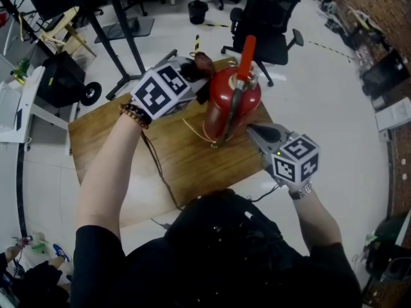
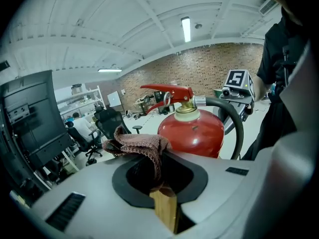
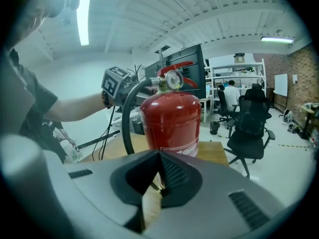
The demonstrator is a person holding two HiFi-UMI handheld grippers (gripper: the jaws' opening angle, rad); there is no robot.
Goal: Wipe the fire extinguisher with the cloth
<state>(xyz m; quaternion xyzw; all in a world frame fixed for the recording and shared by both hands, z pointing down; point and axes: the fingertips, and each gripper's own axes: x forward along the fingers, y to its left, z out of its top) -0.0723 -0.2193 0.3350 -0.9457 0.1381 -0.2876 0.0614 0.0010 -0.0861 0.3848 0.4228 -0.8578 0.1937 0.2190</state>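
The left gripper (image 2: 160, 185) has its jaws narrowed onto a brown knitted cloth (image 2: 141, 146). One fold is pinched between them, and the rest bunches up above the jaws at the centre of the left gripper view. In the head view this gripper (image 1: 192, 74) sits at the upper middle of the frame. Its cloth (image 1: 203, 63) is against the upper left shoulder of the fire extinguisher (image 1: 230, 102), though I cannot tell whether it actually touches.

The right gripper (image 3: 158, 182) has its jaws pressed together with nothing between them. In the head view it (image 1: 258, 132) points at the lower right side of the extinguisher, just beside it.

The red extinguisher stands upright near the far edge of a wooden table (image 1: 180, 162), between the two grippers. Its red lever (image 1: 246, 51) points up toward the top of the frame. A black hose (image 2: 235, 121) curves down its side; it is on the right in the left gripper view and on the left in the right gripper view.

A black office chair (image 1: 273, 18) stands on the pale floor beyond the table, at the upper right of the head view.
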